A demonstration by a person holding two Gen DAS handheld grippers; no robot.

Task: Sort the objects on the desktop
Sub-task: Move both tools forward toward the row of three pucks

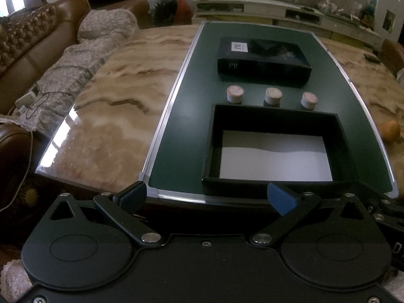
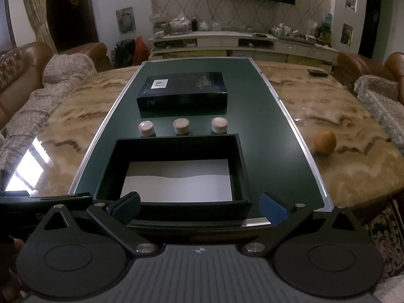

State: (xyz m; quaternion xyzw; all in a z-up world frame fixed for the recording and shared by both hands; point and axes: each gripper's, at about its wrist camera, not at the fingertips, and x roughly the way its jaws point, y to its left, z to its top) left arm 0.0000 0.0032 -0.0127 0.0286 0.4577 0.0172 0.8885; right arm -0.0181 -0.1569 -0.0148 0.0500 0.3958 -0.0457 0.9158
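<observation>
An open black box [image 1: 275,116] [image 2: 176,141] with a white floor sits on the near end of a green board [image 1: 186,116] [image 2: 267,131]. Three small white round jars stand in a row just behind it: left [image 1: 235,94] [image 2: 146,128], middle [image 1: 273,96] [image 2: 181,126], right [image 1: 309,100] [image 2: 219,125]. A closed dark box [image 1: 263,61] [image 2: 183,92] lies farther back. My left gripper [image 1: 207,199] is open and empty at the board's near edge. My right gripper [image 2: 200,208] is open and empty in front of the black box.
The board lies on a marble table [image 1: 113,106] [image 2: 341,116]. An orange [image 2: 325,142] [image 1: 390,131] rests on the table right of the board. A remote [image 2: 317,72] lies at the far right. A sofa with a throw [image 1: 50,58] stands to the left.
</observation>
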